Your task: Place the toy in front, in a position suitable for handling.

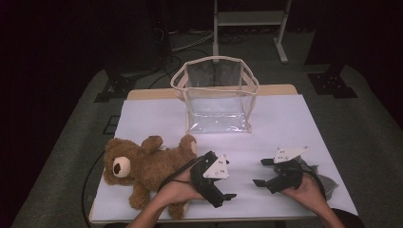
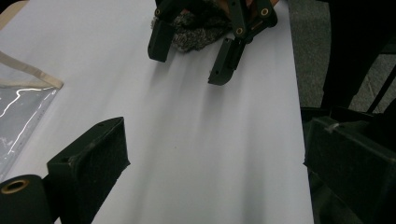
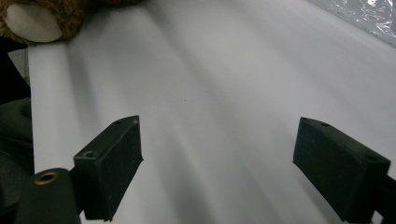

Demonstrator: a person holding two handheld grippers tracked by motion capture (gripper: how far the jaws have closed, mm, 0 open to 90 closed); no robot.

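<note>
A brown teddy bear [image 1: 142, 166] lies on its back at the left of the white table cover [image 1: 285, 123]; its pale paw and fur [image 3: 42, 18] show in the right gripper view. My left gripper [image 1: 227, 180] sits just right of the bear, open and pointing right, with bare cover between its jaws [image 2: 215, 163]. My right gripper [image 1: 262, 172] faces it from the right, open and holding nothing [image 3: 224, 163]. The left gripper view also takes in that right gripper [image 2: 192, 56], jaws apart.
A clear plastic bag with cream trim [image 1: 216, 95] stands open at the back centre; its corner [image 2: 23, 102] and wall [image 3: 364, 14] appear in the gripper views. A grey fuzzy cloth [image 1: 328, 183] lies under the right hand [image 2: 196, 32]. A metal stand [image 1: 249, 19] is beyond the table.
</note>
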